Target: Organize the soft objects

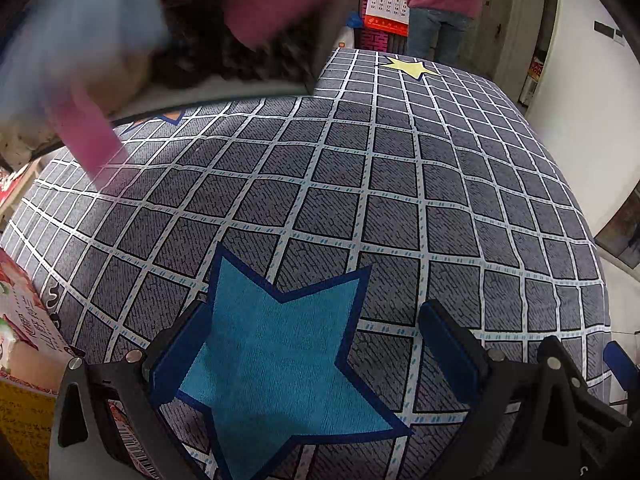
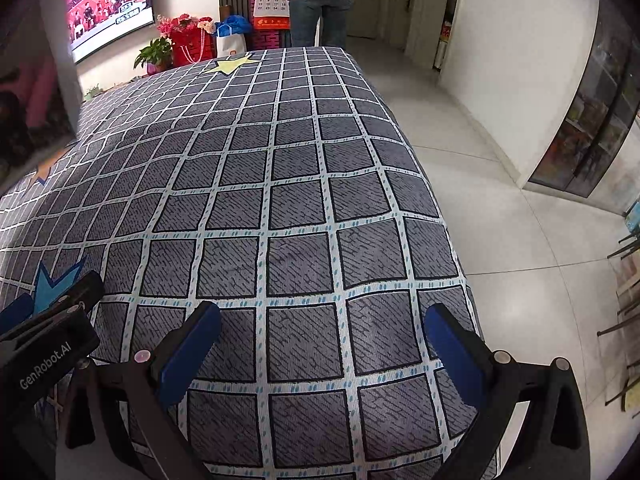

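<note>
left gripper (image 1: 316, 344) gapes wide above the blue star (image 1: 280, 360) on the checked cloth (image 1: 400, 200).

Both views are evenly and fairly brightly lit, with soft shadows only under the gripper fingers on the checked cloth (image 1: 360, 184) and mild glare on the pale floor tiles (image 2: 500, 184) at right of the right wrist view. Fisheye distortion bends the cloth's grid lines outward, and dark vignetting fills the corners. In the upper left of the left wrist view a pink and blue shape (image 1: 92, 80) is heavily motion-blurred, while the lower half stays sharp
</note>
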Demonstrator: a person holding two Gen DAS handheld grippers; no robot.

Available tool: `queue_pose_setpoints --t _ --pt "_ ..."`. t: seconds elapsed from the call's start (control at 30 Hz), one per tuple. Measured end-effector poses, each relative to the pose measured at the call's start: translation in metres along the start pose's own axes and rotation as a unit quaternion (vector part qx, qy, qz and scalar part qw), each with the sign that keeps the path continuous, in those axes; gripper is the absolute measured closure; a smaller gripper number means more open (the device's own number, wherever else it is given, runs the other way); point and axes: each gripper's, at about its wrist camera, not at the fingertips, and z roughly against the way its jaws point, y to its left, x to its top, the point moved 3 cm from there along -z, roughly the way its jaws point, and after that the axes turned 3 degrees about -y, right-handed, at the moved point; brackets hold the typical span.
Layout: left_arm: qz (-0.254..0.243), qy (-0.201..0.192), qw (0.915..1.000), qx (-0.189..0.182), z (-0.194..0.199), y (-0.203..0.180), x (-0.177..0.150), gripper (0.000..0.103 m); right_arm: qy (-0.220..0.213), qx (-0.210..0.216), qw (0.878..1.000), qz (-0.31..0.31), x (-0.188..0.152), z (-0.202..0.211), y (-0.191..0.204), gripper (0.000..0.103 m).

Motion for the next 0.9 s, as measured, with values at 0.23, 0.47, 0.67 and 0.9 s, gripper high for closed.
queue_pose_setpoints --t 0.23,0.47,0.67,0.9 --pt "0.000 0.000 1.0000 0.000 -0.0003 0.0001 0.0001 0.000 0.000 0.000 1.000 -0.001 -0.0010 0.0002 -0.0001 0.001" --pt "0.000 0.000 1.0000 0.000 0.0007 -0.0008 -0.0006 0.000 -0.001 0.000 1.000 0.000 -0.0014 0.0001 -0.0002 0.001" --pt "0.000 0.000 1.0000 0.000 0.0008 -0.0006 -0.0008 0.000 -0.002 0.001 1.000 -0.001 -0.0009 0.0000 -0.0008 0.001" --pt "0.000 0.000 1.0000 0.000 0.0010 -0.0005 -0.0009 0.000 -0.003 0.000 1.000 -0.001 -0.0026 0.0009 0.0009 0.001"
